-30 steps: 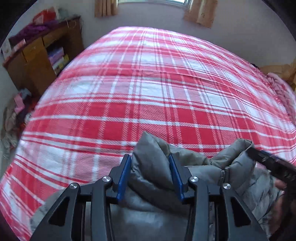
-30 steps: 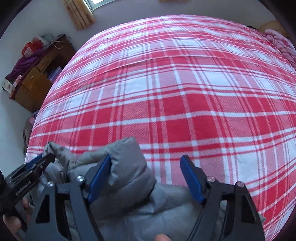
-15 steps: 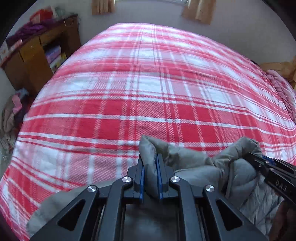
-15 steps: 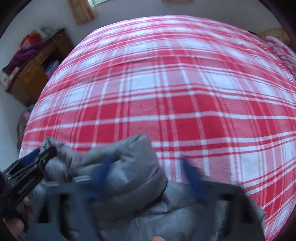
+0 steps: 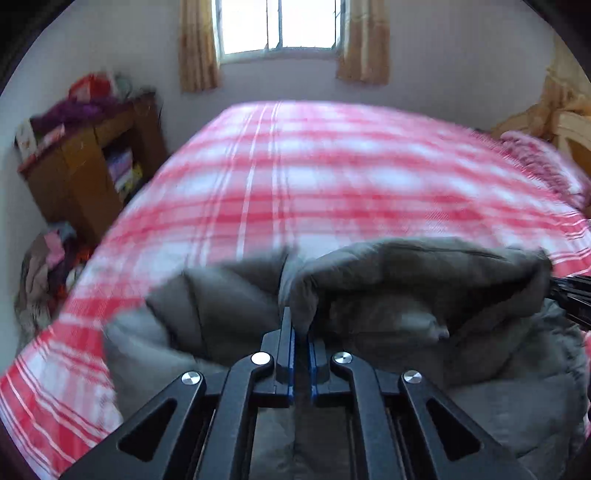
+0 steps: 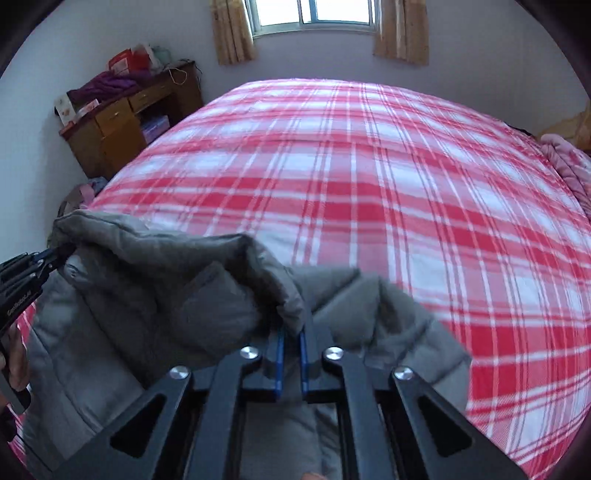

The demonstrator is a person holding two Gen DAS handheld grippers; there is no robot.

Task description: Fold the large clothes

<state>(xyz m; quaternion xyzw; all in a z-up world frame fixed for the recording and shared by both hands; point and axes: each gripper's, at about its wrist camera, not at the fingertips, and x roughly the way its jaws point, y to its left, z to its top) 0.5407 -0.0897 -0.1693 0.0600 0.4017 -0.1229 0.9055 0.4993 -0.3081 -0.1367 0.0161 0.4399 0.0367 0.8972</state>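
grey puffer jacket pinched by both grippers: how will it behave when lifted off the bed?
Likely floppy: the grey puffer jacket sags between the left gripper and right gripper. Probably light for its bulk, given the puffy quilting. Its smooth shell may slip from such narrow pinches.

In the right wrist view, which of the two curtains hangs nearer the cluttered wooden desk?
The left curtain, on the window's left side, above the desk by the left wall. The other curtain hangs on the window's far side.

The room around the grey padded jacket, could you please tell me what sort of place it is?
Most likely a home bedroom: a wide bed under a red and white plaid cover, a curtained window behind it, and a brown wooden cabinet piled with clothes beside it.
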